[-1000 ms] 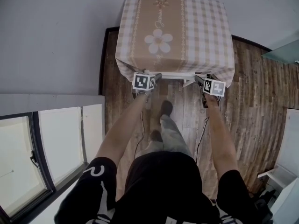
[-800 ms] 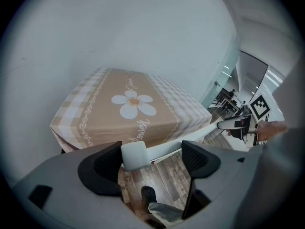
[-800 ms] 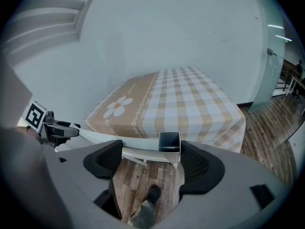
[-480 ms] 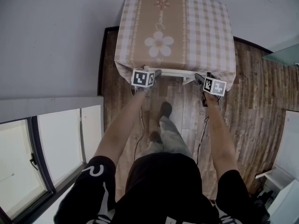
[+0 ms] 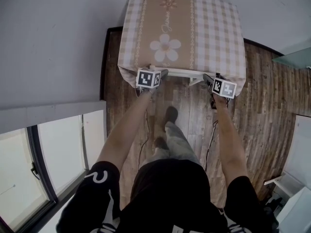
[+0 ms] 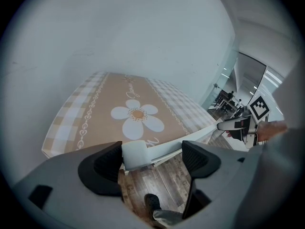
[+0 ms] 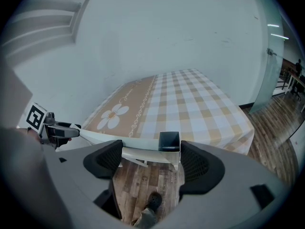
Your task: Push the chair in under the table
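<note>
1. The white chair (image 5: 180, 73) is pictured almost wholly under the table (image 5: 214, 33), with only its top rail showing at the near edge of the checked cloth.
2. The left gripper (image 6: 152, 159) is held wide open, and the rail's white corner is pressed against one jaw only.
3. The right gripper (image 7: 150, 157) is likewise spread wide, and the rail's dark-capped end is seen between its jaws.

- The left tool (image 6: 152, 152) and right tool (image 7: 150, 157) have advanced toward the beige checked-cloth bench (image 5: 214, 28).
- The white chair back rail (image 5: 181, 73) at their tips has slid further under the cloth's edge.
</note>
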### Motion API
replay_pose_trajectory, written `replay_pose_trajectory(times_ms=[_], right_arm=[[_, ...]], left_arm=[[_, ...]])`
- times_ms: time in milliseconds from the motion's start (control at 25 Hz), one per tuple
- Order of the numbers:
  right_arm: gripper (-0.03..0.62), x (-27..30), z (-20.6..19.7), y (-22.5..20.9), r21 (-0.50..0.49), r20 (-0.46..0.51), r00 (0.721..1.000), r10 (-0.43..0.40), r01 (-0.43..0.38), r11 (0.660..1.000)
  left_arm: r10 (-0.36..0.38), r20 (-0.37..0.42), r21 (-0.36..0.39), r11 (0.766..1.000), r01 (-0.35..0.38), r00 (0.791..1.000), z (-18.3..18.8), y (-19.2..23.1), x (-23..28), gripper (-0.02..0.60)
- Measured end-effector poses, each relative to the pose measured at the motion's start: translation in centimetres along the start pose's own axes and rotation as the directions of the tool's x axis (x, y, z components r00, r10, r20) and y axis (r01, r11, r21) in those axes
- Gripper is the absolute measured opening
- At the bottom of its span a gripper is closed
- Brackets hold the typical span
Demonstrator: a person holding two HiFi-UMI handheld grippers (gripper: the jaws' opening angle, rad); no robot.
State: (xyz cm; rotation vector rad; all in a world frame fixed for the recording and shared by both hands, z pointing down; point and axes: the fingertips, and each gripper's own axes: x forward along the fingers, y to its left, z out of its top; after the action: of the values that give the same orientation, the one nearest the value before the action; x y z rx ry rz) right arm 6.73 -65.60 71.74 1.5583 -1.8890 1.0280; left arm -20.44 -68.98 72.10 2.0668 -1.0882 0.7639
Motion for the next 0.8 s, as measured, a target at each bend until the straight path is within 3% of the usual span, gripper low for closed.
replay_pose_trajectory(times_ms=[240,440,640,800], right_arm=[[0.400,1.1,1.1,0.1,0.004,-0.006,1.000,-0.003,0.003,1.000],[0.402,1.4,0.7,-0.2,-0.004,-0.051,0.998,0.042,-0.043,0.999],[0.407,1.5,1.4,0.0,-0.122,-0.132,0.990,0.043,-0.059,0.991],[0.402,1.1,1.1,0.2,-0.153,-0.118,0.993,0.013,-0.031,0.988]], left_arm=[[-0.002,0.001,-0.004,1.000,0.002,1.000,1.1,0.9,0.7,0.390],[0.000,-0.032,-0.015,1.000,-0.001,0.999,0.7,0.6,0.9,0.390],[0.033,-0.057,-0.044,0.998,-0.036,0.998,0.6,0.6,0.6,0.390],[0.053,-0.068,-0.051,0.997,-0.057,0.996,0.2,0.4,0.3,0.388]])
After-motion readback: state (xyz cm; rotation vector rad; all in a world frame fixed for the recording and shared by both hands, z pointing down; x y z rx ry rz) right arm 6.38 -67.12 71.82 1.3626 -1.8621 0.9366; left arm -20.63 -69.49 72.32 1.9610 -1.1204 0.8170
